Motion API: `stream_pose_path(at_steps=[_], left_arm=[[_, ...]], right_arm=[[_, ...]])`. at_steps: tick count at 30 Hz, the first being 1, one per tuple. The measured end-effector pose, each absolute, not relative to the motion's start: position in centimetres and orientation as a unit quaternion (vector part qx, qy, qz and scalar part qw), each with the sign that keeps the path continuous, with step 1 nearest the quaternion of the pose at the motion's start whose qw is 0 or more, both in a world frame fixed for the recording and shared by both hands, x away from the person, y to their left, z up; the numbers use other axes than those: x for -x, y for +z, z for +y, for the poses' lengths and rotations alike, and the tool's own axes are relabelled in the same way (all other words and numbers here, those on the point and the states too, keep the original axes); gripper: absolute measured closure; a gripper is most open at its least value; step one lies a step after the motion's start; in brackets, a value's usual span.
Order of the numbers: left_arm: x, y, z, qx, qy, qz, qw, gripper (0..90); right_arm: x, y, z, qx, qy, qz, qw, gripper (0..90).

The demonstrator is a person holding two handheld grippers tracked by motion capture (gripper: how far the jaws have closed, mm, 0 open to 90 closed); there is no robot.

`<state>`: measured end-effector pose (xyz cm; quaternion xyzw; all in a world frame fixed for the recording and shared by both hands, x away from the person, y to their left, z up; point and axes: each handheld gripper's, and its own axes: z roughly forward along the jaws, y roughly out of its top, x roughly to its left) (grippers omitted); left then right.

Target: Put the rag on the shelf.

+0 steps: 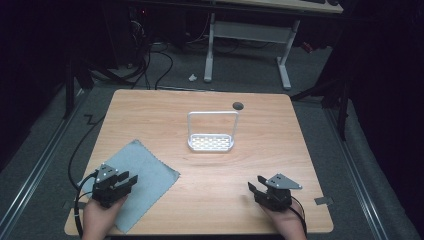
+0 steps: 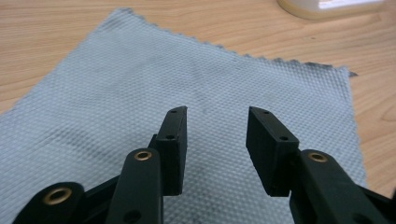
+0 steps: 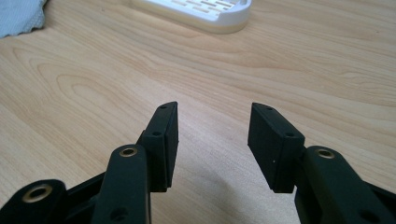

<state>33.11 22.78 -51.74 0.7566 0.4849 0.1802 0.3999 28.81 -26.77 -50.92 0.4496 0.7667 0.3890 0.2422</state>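
Grey cloth (image 2: pixel 187 88) lies under the left hand-held gripper (image 2: pixel 217 119); jaws apart, empty.

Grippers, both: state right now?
Left gripper: open, nothing held, above the grey cloth.
Right gripper: open, nothing held, above bare table.

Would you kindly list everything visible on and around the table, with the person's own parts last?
cloth: one, grey-blue, flat at the table's near left corner
rack: one, white, slotted base with a wire hoop, table centre
table: one, light wood, dark round hole at its far edge
desk frame: one, white-legged, on the floor behind
cables: several, black, on the floor behind, left
left tool: one, black, open above the cloth
right tool: one, black, open over bare wood
hands: two, at the near edge
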Motion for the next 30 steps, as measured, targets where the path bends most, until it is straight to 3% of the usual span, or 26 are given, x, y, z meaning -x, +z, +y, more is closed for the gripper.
stream_pose_path(at_steps=[12,13,14,18,25,30], left_arm=[[-32.6,-51.5,22.2,-0.779,0.178,0.457,0.391,58.7],[-32.4,-51.4,22.2,-0.783,0.170,0.452,0.392,63.8],[-32.2,-51.3,22.2,-0.792,0.161,0.447,0.383,89.7],[-31.4,-52.2,21.3,-0.827,0.153,0.435,0.322,89.9],[-31.1,-52.3,20.0,-0.832,0.138,0.418,0.337,89.8],[-30.2,-52.3,15.3,-0.857,0.114,0.360,0.350,89.8]], right_arm=[[-28.9,-51.1,-26.6,-0.444,0.386,0.773,0.237,53.1],[-28.9,-51.1,-26.6,-0.442,0.387,0.774,0.237,53.1],[-28.9,-51.1,-26.5,-0.439,0.387,0.775,0.237,53.1],[-29.0,-51.1,-26.3,-0.437,0.390,0.776,0.235,53.0],[-29.2,-51.1,-25.9,-0.430,0.387,0.782,0.233,52.8],[-29.2,-51.1,-26.0,-0.429,0.389,0.781,0.232,52.8]])
